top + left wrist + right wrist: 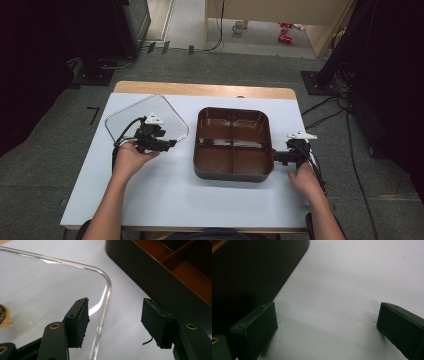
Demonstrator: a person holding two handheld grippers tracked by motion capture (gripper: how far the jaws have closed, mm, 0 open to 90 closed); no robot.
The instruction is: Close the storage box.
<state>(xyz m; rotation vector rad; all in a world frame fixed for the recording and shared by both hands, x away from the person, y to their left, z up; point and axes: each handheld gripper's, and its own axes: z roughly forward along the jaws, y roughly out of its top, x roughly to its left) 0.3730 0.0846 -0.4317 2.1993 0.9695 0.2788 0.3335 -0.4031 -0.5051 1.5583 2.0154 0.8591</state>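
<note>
White table (165, 200) sitting under the tongs: the left gripper (115, 322) is hovering half-open, nothing pinched, straddling the clear lid's (50, 290) near edge. Thin, stiff, slippery plastic — best pinched at that raised rim. Right gripper (327, 325) is gaping empty beside the brown tray (233, 170).

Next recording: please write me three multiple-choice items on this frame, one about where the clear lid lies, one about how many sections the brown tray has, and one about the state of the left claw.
1. Where does the clear lid lie?
A. on the tray
B. on the table, left of the tray
C. on the floor

2. How many sections has the brown tray?
A. two
B. four
C. six

3. How do the left claw's jaws stand?
A. open, astride the lid's edge
C. clamped on the tray
B. shut on nothing

Answers: 1 B, the high view shows it flat beside the tray; 2 B, crossed dividers make four; 3 A, the left gripper view shows a gap between the pads.
</note>
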